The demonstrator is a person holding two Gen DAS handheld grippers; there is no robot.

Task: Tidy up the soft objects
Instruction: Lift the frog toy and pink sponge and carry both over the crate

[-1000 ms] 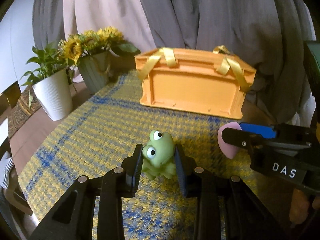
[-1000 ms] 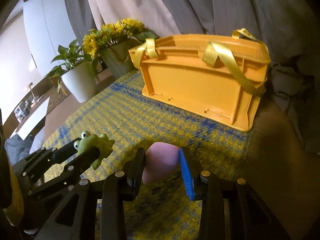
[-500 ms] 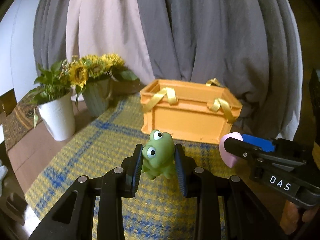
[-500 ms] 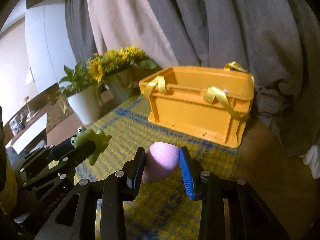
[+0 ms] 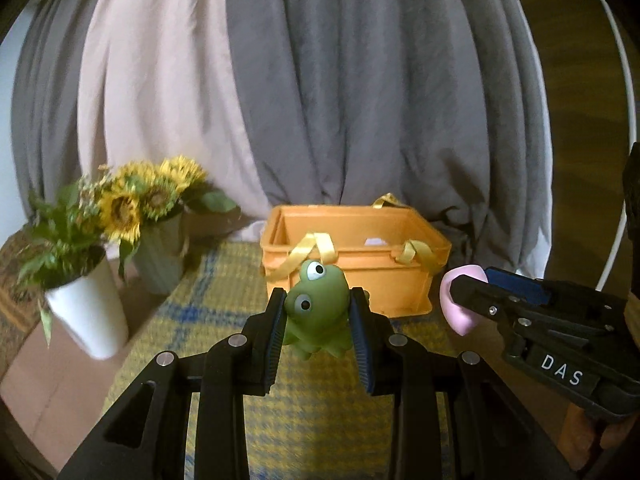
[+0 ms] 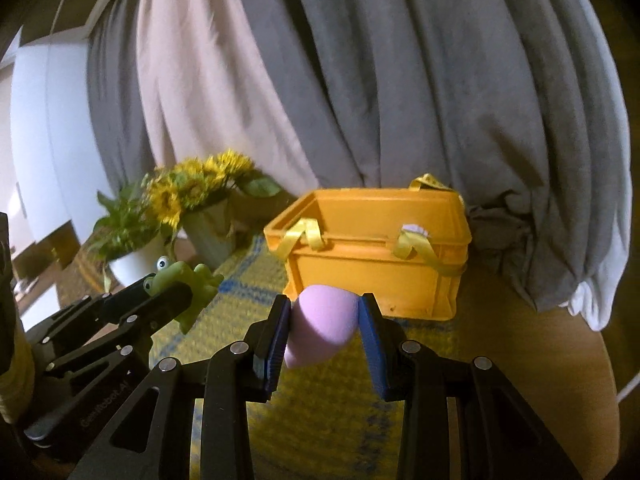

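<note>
My left gripper (image 5: 318, 320) is shut on a green toy frog (image 5: 318, 312) and holds it in the air, in front of the orange crate (image 5: 352, 276). My right gripper (image 6: 326, 326) is shut on a pink egg-shaped sponge (image 6: 322, 324), also lifted. In the left wrist view the sponge (image 5: 456, 308) and right gripper (image 5: 472, 294) show at right. In the right wrist view the frog (image 6: 188, 280) and left gripper (image 6: 176, 292) show at left. The crate (image 6: 380, 260) has yellow ribbon handles and stands open on the yellow-blue woven mat (image 6: 248, 280).
A white pot with a green plant (image 5: 86, 312) and a grey vase of sunflowers (image 5: 160, 256) stand left of the crate. Grey and pink curtains (image 5: 320, 100) hang close behind. The round wooden table (image 6: 540, 360) shows bare to the right of the mat.
Both grippers have risen and tilted up with their toys held. The crate now sits lower and farther in view, and its open top shows.
</note>
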